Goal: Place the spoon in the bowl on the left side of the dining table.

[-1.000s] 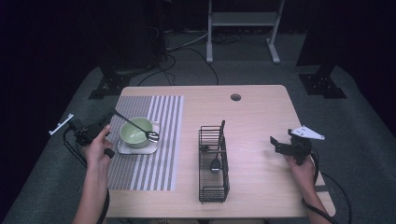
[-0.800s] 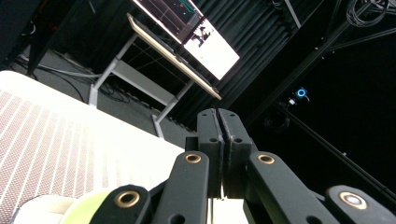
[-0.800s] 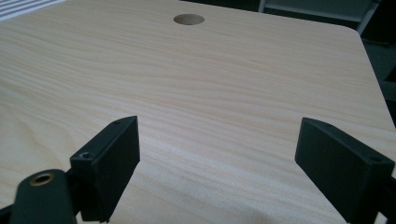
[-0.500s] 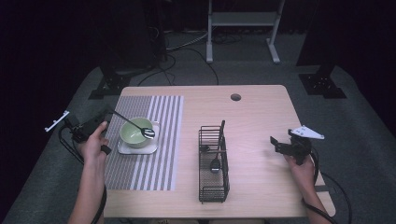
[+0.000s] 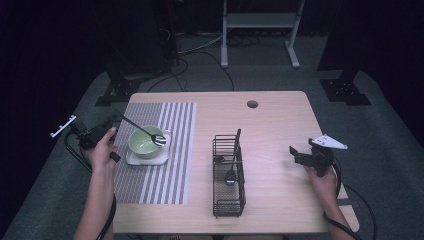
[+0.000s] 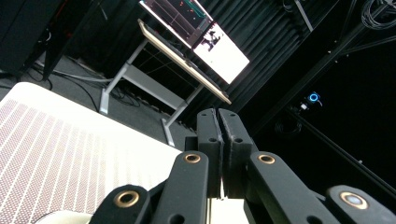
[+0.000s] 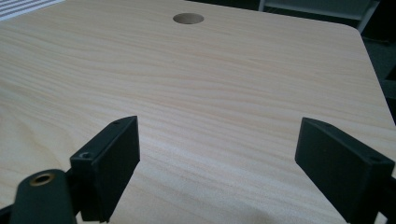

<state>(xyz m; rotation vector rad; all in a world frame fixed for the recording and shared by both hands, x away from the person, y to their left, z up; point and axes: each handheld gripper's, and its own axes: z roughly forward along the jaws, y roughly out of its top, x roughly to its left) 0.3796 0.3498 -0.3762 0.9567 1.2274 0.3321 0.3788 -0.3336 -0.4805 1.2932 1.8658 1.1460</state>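
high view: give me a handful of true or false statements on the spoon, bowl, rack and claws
1. The left claw holds a spoon whose head is over the green bowl. True.
2. The green bowl sits straight on the bare wood. False: it rests on a small white plate on the striped placemat.
3. The right claw is clamped on a fork. False: its jaws stand wide apart over the bare table, with nothing between them.
4. The black wire rack already has utensils in it. True.
5. The rack stands on the striped placemat. False: it stands on the wood to the right of the placemat.
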